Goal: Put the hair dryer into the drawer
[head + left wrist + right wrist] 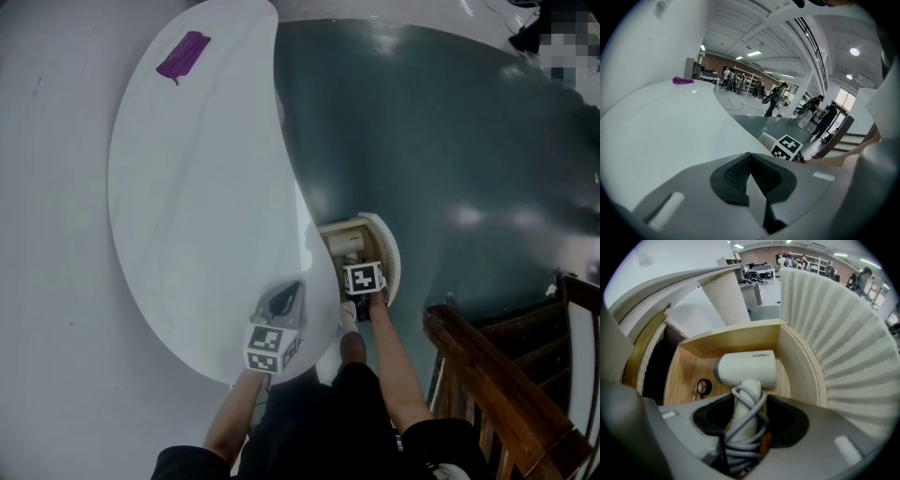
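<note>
Right gripper view: right gripper (745,423) jaws clamped on the handle of the hair dryer (746,367), grey cord wound round it. Dryer body is inside the open drawer (733,339), close to its far wooden wall. Small round object (703,387) at the drawer's left side.

Left gripper view: left gripper (751,180) jaws together, nothing between them, over the white worktop (661,136) near its edge. Purple item (682,80) at the worktop's far end.
</note>
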A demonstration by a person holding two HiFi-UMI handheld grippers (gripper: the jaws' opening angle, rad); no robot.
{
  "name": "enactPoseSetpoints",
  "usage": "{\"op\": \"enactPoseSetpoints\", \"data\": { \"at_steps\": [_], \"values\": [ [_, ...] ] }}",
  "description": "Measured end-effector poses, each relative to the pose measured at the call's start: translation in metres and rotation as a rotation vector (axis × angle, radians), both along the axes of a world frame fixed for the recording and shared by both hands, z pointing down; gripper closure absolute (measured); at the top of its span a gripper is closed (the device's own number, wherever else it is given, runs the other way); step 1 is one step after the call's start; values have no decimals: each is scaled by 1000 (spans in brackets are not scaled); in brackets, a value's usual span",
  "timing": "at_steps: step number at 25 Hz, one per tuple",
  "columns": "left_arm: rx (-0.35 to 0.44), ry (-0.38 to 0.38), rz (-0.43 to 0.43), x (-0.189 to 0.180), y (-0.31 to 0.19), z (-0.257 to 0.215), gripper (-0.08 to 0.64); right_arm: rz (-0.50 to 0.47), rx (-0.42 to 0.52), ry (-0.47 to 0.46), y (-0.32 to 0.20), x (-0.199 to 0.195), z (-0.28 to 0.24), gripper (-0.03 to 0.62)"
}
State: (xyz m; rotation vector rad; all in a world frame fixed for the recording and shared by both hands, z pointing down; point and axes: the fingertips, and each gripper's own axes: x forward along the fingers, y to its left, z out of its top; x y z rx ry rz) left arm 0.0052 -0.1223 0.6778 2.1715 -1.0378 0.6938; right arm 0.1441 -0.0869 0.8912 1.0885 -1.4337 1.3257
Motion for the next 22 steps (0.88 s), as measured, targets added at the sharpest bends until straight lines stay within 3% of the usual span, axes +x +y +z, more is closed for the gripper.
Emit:
{"op": "enactPoseSetpoints", "data": {
  "at_steps": [7, 12, 22],
  "values": [
    [4, 5, 2, 4, 4, -3, 554, -9, 16, 6, 0, 2, -6, 370],
    [13, 7, 4, 6, 7, -8, 554, -20, 157, 3, -28, 4, -29, 371],
    [71, 2, 7, 12, 22, -39, 554, -35, 251, -8, -26, 3, -84, 376]
  ]
}}
